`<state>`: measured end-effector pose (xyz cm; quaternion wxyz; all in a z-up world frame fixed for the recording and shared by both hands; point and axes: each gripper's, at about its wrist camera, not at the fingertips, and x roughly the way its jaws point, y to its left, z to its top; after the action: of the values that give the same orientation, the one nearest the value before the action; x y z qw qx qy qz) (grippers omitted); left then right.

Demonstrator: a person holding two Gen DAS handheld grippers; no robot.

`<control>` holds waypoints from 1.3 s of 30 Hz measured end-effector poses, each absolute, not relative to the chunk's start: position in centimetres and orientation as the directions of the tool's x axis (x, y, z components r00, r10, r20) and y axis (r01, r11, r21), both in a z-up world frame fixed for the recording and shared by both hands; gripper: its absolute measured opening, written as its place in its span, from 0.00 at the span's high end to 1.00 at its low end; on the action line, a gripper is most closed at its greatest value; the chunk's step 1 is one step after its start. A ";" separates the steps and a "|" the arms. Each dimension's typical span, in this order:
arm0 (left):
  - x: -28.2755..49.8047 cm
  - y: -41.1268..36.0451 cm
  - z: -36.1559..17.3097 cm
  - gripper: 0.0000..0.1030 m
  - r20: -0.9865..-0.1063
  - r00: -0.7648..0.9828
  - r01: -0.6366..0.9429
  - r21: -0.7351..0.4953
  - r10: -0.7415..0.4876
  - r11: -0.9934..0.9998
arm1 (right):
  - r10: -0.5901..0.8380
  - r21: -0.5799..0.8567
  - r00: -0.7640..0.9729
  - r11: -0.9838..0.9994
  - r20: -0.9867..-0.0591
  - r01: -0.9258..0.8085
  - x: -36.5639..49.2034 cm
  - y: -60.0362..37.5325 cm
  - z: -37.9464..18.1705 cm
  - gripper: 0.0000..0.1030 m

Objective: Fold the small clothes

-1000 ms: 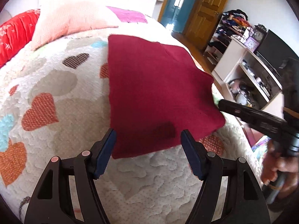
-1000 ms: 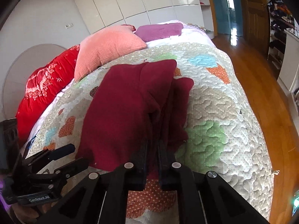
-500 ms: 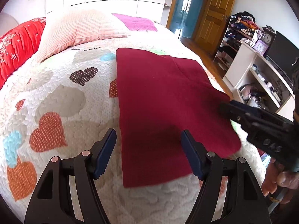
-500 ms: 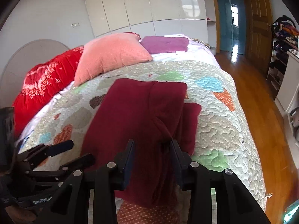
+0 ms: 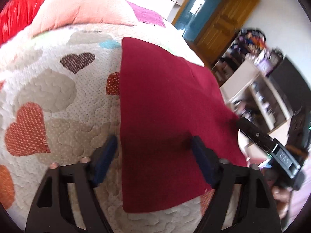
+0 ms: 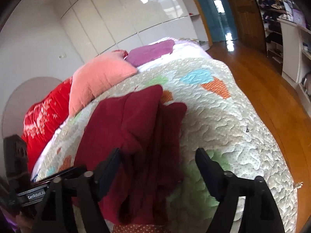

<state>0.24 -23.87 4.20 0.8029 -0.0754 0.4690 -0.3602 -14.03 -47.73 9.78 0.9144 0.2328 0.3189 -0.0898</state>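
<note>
A dark red, soft fabric garment (image 5: pixel 165 120) is laid flat on a white quilted bedspread printed with coloured hearts (image 5: pixel 48 97), near the foot edge of the bed. In the right wrist view the same garment (image 6: pixel 132 136) is seen in folded layers, with ridges running lengthwise.

The left gripper (image 5: pixel 153 155) is positioned over the near part of the garment. Its jaws are opening — set wide, one blue pad over the quilt beside the garment's left edge, the other over the cloth. No fabric is pinched.

The right gripper (image 6: pixel 157 167) is placed at the garment's right side; its jaws are opening and stand wide. Folded cloth lies between them, though contact with the pads cannot be confirmed — the frame is blurred.

A salmon-pink textured pillow (image 6: pixel 101 77), a red patterned cushion (image 6: pixel 42 120) and a folded purple cloth (image 6: pixel 151 51) are located at the head of the bed.
</note>
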 end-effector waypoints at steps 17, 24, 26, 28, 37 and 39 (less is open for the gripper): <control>-0.5 -22.9 5.5 0.47 -0.659 0.249 0.574 -0.489 -0.709 0.656 | 0.256 0.448 0.722 0.890 -0.642 0.082 -9.9 -42.6 10.4 0.60; -6.5 -16.0 6.1 0.46 -0.724 0.275 0.549 -0.422 -0.633 0.722 | 0.290 0.401 0.644 0.916 -0.708 0.028 -13.8 -36.1 9.2 0.49; -7.6 -15.5 4.7 0.43 -0.769 0.285 0.553 -0.356 -0.573 0.753 | 0.205 0.326 0.639 0.942 -0.741 0.077 -15.2 -35.7 9.2 0.47; -8.4 -15.0 4.5 0.40 -0.760 0.332 0.547 -0.328 -0.559 0.770 | 0.154 0.310 0.705 0.946 -0.692 0.098 -17.1 -36.0 11.2 0.47; -9.2 -15.1 4.5 0.36 -0.751 0.411 0.504 -0.285 -0.516 0.816 | 0.076 0.097 0.675 0.995 -0.734 -0.007 -16.3 -30.5 11.4 0.75; -9.0 -15.0 4.4 0.35 -0.747 0.419 0.505 -0.282 -0.517 0.816 | 0.033 0.071 0.630 0.997 -0.776 0.035 -16.0 -31.3 8.3 0.75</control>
<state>-9.01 -14.99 4.36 0.8423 -0.0068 0.4457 -0.3031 -15.97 -31.29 8.35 0.9020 0.0397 0.4299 -0.0005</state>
